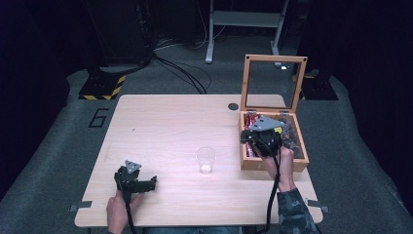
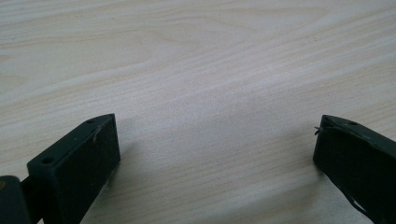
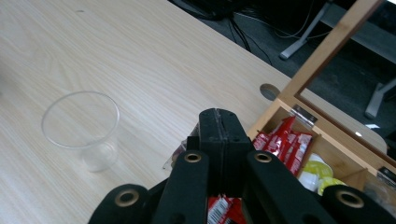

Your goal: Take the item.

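Note:
A clear plastic cup (image 1: pixel 205 160) (image 3: pixel 81 128) stands upright and empty near the table's middle. At the right, a wooden box (image 1: pixel 272 165) (image 3: pixel 280 100) has its glass lid (image 1: pixel 272 80) raised. Red sachets (image 3: pixel 285 142) and other packets fill its compartments. My right gripper (image 1: pixel 253 139) (image 3: pixel 218 126) hovers over the box's left side with its jaws pressed together. A thin red sachet (image 3: pixel 222 210) hangs under them and seems pinched. My left gripper (image 1: pixel 138 183) (image 2: pixel 215 140) rests low over bare wood at the front left, jaws wide apart and empty.
The light wooden table (image 1: pixel 165 126) has a round cable hole (image 1: pixel 233 106) beside the box. A metal stand's feet (image 1: pixel 209 53) and cables lie on the floor beyond the far edge.

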`<act>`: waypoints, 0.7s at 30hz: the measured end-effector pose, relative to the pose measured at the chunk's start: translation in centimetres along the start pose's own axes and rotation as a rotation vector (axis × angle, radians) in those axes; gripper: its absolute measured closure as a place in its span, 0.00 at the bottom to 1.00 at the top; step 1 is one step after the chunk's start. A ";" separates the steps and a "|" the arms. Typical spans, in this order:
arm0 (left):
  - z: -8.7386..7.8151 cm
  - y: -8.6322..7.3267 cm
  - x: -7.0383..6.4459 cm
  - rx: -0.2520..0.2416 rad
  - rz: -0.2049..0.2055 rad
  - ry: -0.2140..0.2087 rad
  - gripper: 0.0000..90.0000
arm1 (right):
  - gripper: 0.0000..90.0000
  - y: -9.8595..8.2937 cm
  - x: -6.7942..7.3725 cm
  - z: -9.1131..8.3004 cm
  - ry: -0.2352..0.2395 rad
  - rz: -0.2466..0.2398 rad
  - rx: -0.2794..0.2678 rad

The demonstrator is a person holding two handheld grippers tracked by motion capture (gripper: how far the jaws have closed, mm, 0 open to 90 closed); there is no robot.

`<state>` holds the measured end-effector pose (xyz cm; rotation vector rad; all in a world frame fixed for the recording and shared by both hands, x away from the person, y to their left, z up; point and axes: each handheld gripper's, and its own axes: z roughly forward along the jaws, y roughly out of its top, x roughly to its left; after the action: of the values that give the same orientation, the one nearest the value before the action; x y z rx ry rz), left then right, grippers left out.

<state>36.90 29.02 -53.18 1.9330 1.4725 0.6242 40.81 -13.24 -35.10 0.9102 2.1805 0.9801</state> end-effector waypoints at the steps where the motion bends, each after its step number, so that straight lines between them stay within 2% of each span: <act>1: 0.0 0.0 0.0 0.000 0.000 0.000 0.00 | 1.00 0.1 0.2 0.0 0.009 -0.010 -0.004; 10: 0.0 0.0 0.0 0.000 -0.001 0.001 0.00 | 1.00 1.1 1.6 0.3 0.051 -0.028 -0.026; 21: 0.0 0.0 0.0 0.000 -0.001 0.000 0.00 | 1.00 1.9 4.1 1.9 0.110 -0.064 -0.021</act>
<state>36.90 29.02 -53.18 1.9323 1.4733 0.6242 40.43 -8.38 -35.55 0.7888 2.2721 1.0423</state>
